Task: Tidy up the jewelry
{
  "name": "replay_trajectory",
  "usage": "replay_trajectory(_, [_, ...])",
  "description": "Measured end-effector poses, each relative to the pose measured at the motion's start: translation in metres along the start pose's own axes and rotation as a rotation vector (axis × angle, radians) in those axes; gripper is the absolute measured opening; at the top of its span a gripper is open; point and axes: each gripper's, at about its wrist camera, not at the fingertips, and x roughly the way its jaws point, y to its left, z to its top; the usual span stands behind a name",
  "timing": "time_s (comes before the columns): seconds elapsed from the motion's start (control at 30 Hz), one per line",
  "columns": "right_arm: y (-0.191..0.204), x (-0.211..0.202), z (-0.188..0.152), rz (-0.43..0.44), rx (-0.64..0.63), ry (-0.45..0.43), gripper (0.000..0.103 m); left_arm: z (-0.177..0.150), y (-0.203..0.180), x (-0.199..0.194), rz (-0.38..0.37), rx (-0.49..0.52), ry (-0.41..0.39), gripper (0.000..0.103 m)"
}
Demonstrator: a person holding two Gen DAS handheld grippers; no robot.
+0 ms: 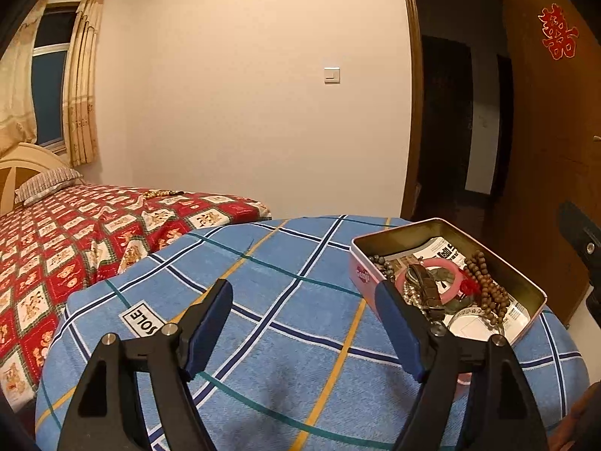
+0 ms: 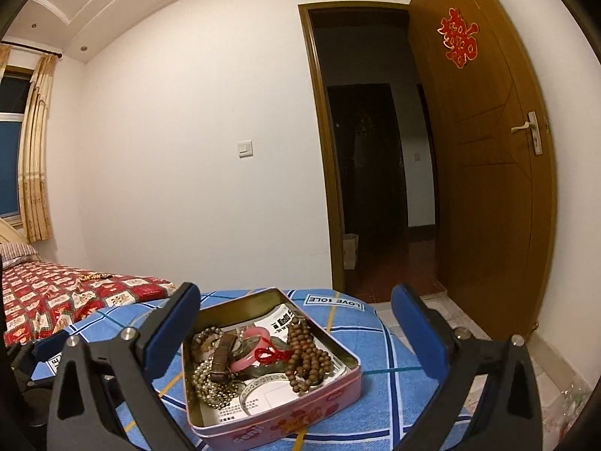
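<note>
A pink open tin (image 2: 285, 419) sits on a blue plaid cloth (image 1: 285, 323); in the left wrist view the tin (image 1: 362, 276) is at the right. It holds a pink bangle (image 2: 248, 362), brown wooden beads (image 2: 306, 360), a red knot charm (image 2: 272, 355), a brown watch strap (image 2: 221, 357) and a pale bead chain (image 2: 208, 383). My left gripper (image 1: 304, 295) is open and empty above the cloth, left of the tin. My right gripper (image 2: 295, 300) is open and empty, its jaws either side of the tin from above.
A bed with a red patterned cover (image 1: 56, 240) lies to the left, with a bead string (image 1: 159, 193) on it. An open wooden door (image 2: 488, 173) and dark doorway (image 2: 375, 169) stand at the right. The cloth's far edge drops off toward the floor.
</note>
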Motion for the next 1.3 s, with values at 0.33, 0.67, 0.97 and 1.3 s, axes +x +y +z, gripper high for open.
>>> replay_trajectory(0.33, [-0.0016, -0.0013, -0.0014, -0.006, 0.004, -0.008, 0.103, -0.0006, -0.0066, -0.0053, 0.006, 0.032, -0.028, 0.08])
replay_trajectory(0.67, [-0.0011, -0.0017, -0.0011, -0.007, -0.002, -0.008, 0.103, -0.0011, -0.0076, -0.0056, 0.002, 0.032, -0.026, 0.081])
replay_trajectory(0.97, [-0.0003, -0.0018, -0.0003, -0.01, -0.007, -0.003, 0.103, -0.0008, -0.006, -0.0042, -0.002, 0.024, -0.019, 0.081])
replay_trajectory(1.3, [0.0003, -0.0019, 0.0001, -0.012, -0.007, -0.002, 0.103, -0.0006, -0.0057, -0.0037, -0.003, 0.024, -0.015, 0.081])
